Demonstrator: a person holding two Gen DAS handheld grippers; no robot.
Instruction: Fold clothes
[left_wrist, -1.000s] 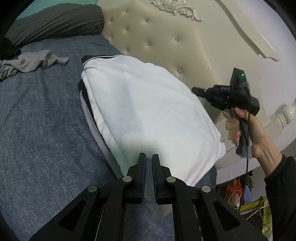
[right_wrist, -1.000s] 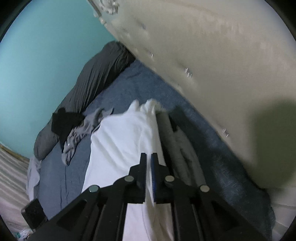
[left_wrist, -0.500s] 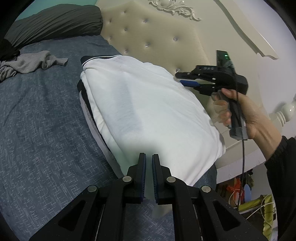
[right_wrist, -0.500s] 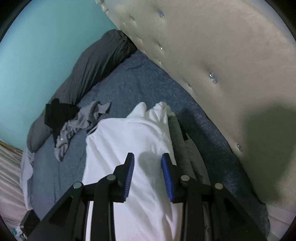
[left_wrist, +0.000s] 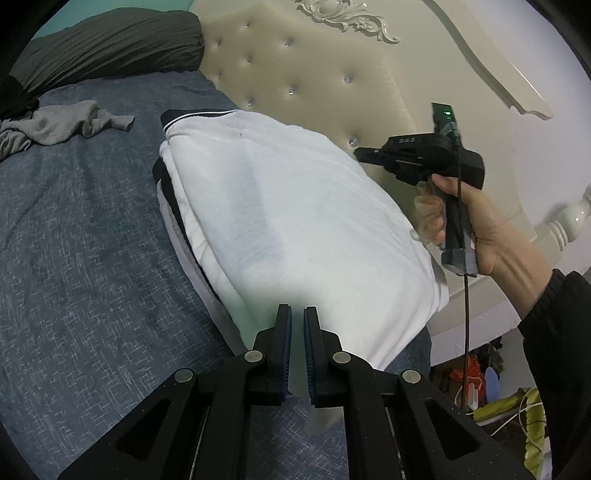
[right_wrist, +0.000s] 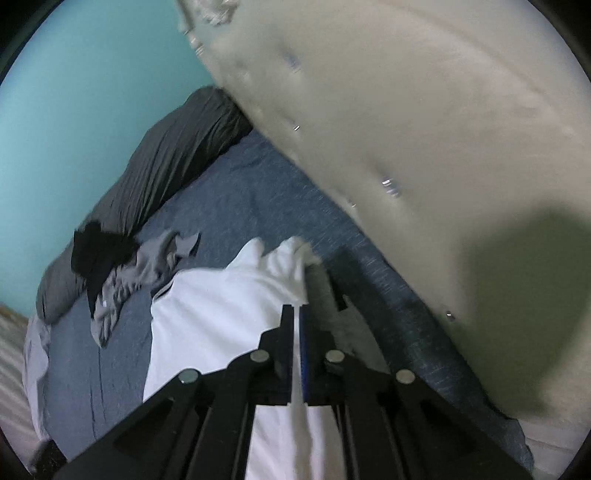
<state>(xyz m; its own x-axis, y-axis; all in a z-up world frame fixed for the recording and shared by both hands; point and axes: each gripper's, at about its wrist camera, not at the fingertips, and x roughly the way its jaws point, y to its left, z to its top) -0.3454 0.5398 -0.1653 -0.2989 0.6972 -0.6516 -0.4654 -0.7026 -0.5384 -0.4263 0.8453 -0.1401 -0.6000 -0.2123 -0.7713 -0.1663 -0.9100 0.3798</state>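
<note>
A folded white garment lies on top of a small stack of folded clothes on the blue bed. My left gripper is at the garment's near edge with its jaws together. A strip of white cloth shows between its pads and hangs out below them. My right gripper, held by a hand, hovers at the garment's far edge by the headboard. In its own view this gripper is shut over the right edge of the white garment, and I see no cloth lifted.
A loose grey garment and a black one lie farther up the bed. A dark grey pillow sits beyond them. The tufted cream headboard stands close behind the stack. Clutter and cables lie on the floor past the bed's edge.
The right gripper opened half a second ago and has shut again, shifting a little beside the headboard. The left gripper and the white garment have not moved.
</note>
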